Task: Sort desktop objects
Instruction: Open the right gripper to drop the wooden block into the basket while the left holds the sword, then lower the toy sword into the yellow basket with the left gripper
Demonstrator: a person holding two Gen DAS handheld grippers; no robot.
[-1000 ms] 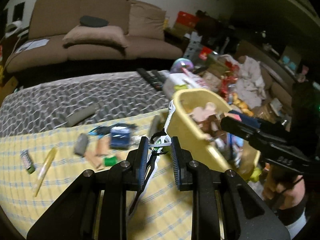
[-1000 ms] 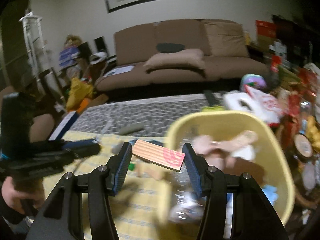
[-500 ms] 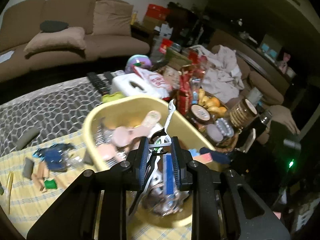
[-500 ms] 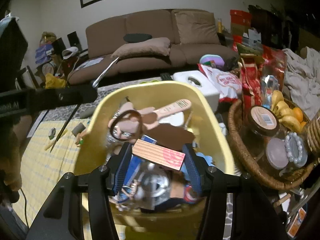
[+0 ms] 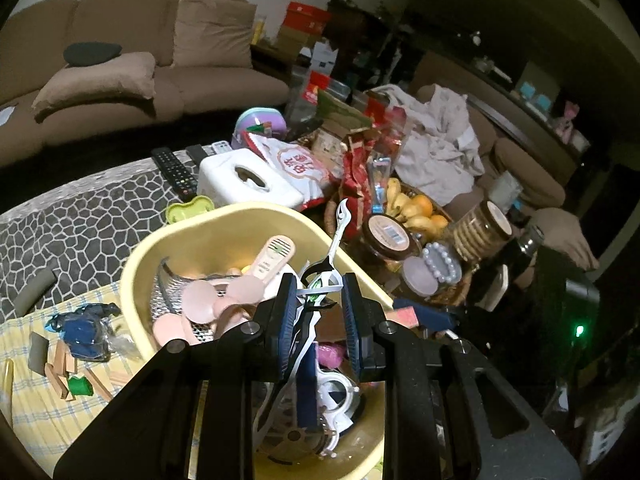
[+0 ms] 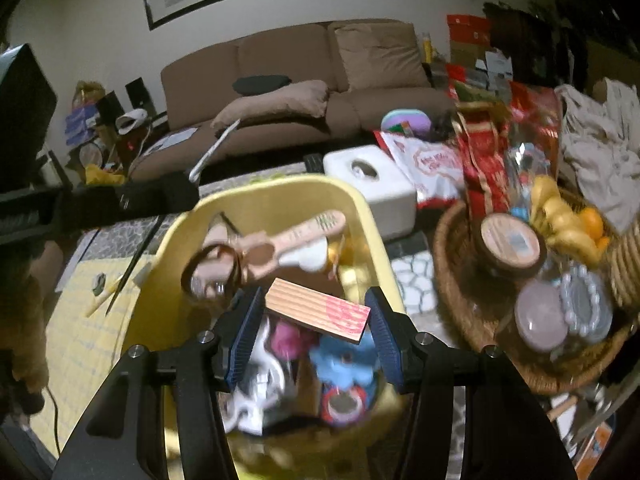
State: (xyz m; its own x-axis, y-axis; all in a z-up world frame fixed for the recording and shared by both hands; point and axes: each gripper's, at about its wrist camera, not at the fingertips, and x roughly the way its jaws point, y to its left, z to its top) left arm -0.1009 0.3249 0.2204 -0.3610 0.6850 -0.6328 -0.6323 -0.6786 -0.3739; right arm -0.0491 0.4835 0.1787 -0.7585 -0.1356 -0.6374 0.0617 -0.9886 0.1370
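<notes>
now both carried pieces hang over the yellow bin (image 5: 224,224) rather than the checked cloth (image 5: 36,408) of a second ago: left gripper (image 5: 316,312) clamped on the white toy sword (image 5: 320,280), right gripper (image 6: 316,324) clamped on the flat wooden block (image 6: 318,310). dropping them in looks next.

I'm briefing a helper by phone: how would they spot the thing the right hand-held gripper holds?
Find the yellow tub beside the wicker basket. Over it, the right hand-held gripper clamps a flat wooden block, the only striped piece with a red stamp at one end.
</notes>
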